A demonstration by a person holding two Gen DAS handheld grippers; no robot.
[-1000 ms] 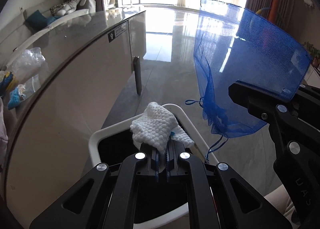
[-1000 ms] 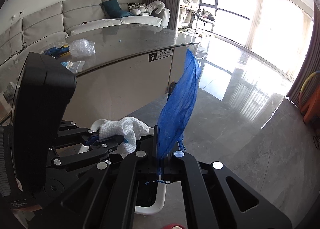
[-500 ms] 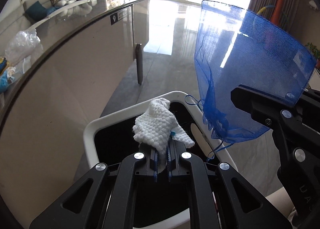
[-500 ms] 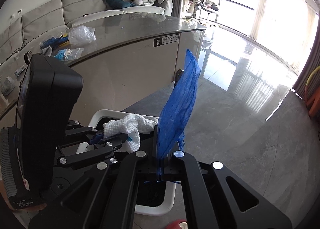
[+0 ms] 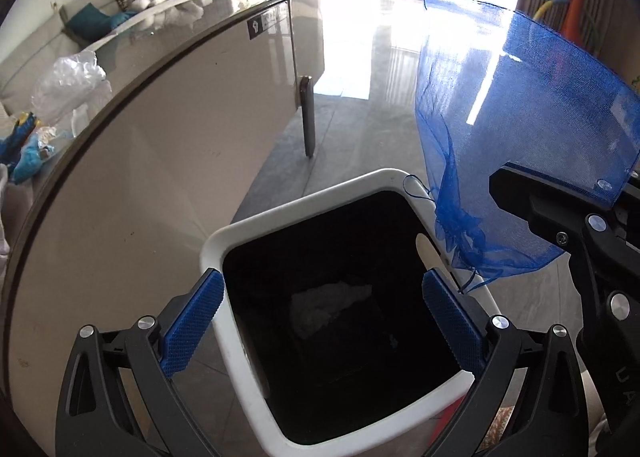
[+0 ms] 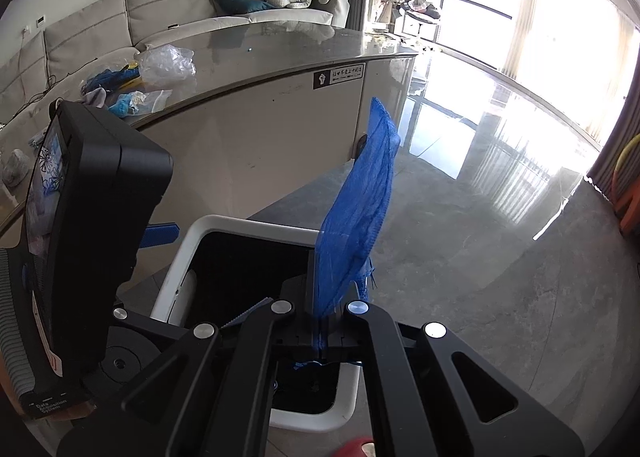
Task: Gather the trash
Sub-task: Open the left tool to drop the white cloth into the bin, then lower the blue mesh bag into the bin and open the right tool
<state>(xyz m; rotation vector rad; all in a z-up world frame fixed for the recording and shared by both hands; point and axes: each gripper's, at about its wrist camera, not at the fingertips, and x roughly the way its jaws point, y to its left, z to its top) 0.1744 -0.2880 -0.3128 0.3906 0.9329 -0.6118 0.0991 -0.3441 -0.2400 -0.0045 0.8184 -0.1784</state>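
With its jaws spread wide over the bin (image 5: 256,225), the left gripper (image 5: 320,313) holds nothing. A pale crumpled wad (image 5: 328,305) lies deep in the dark liner; it looks like a cloth or tissue, though the shadow makes that hard to confirm. So this piece of trash is in, and the step in hand is the drop for the second piece. The right gripper (image 6: 320,337) is pressed together on the bottom edge of a blue mesh bag (image 6: 360,209), which stands upright above the bin's far corner, its gathered end and drawstring hanging just past the rim. Next, I judge, the right hand should shift the bag over the opening and spread its jaws. More litter waits on the table (image 6: 280,53): a clear plastic bag (image 6: 168,63) and blue scraps (image 6: 112,79).
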